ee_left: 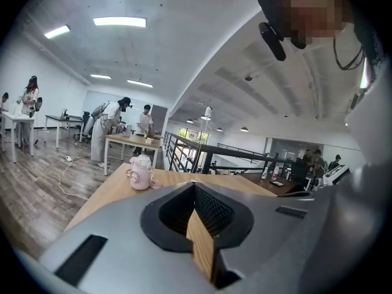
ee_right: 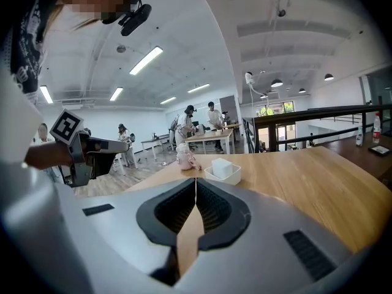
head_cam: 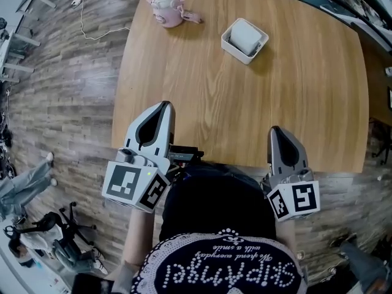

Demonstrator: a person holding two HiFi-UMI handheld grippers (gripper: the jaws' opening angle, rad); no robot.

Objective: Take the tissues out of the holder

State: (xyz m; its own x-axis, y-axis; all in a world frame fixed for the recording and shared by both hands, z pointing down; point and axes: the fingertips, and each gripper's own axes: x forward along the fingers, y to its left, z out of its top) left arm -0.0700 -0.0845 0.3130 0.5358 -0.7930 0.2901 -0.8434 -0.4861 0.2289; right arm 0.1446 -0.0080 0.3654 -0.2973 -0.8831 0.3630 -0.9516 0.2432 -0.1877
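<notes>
A white square holder [head_cam: 228,43] with a white stack of tissues [head_cam: 245,37] in it stands at the far middle of the wooden table [head_cam: 306,103]. Both grippers hover over the table's near edge, well short of the holder. My left gripper [head_cam: 163,106] is shut with nothing in it; its own view shows the jaw tips meeting [ee_left: 195,184]. My right gripper [head_cam: 275,130] is shut and empty too [ee_right: 196,180]. In the right gripper view the holder [ee_right: 215,177] and tissues [ee_right: 222,166] lie straight ahead.
A pink kettle-like pot [head_cam: 166,7] sits at the table's far left corner [ee_left: 140,171] [ee_right: 184,157]. The left gripper's marker cube [ee_right: 66,126] shows at the right gripper view's left. People work at other tables in the background. A white cable [head_cam: 92,17] lies on the floor.
</notes>
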